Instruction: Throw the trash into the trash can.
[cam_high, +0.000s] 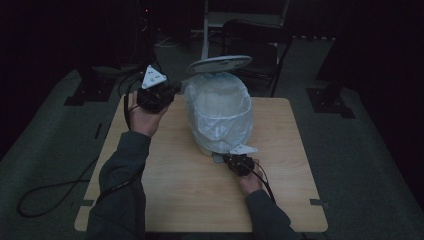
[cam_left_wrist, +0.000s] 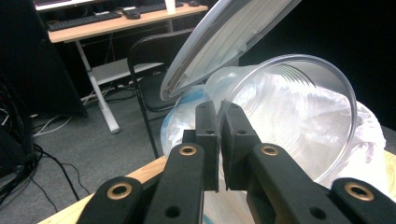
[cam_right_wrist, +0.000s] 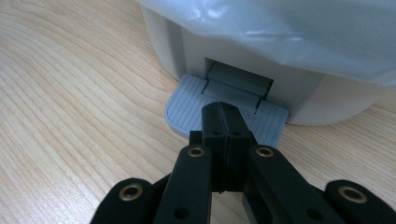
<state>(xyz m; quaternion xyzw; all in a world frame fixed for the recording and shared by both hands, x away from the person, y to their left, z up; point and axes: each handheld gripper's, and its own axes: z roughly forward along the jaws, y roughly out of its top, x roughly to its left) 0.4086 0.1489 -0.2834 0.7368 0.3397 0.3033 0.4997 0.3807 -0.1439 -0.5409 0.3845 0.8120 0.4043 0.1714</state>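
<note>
A white pedal bin lined with a clear plastic bag stands at the middle of the wooden table. Its lid is tipped up and open. My left gripper is shut on the rim of a clear plastic cup, held tilted just left of the bin's mouth, under the raised lid. In the high view that gripper is at the bin's upper left. My right gripper is shut, its tips resting on the grey foot pedal at the bin's base; the high view shows it in front of the bin.
A black chair stands behind the table. In the left gripper view a desk with keyboards is farther back. Cables lie on the floor to the left. The table's front half is bare wood.
</note>
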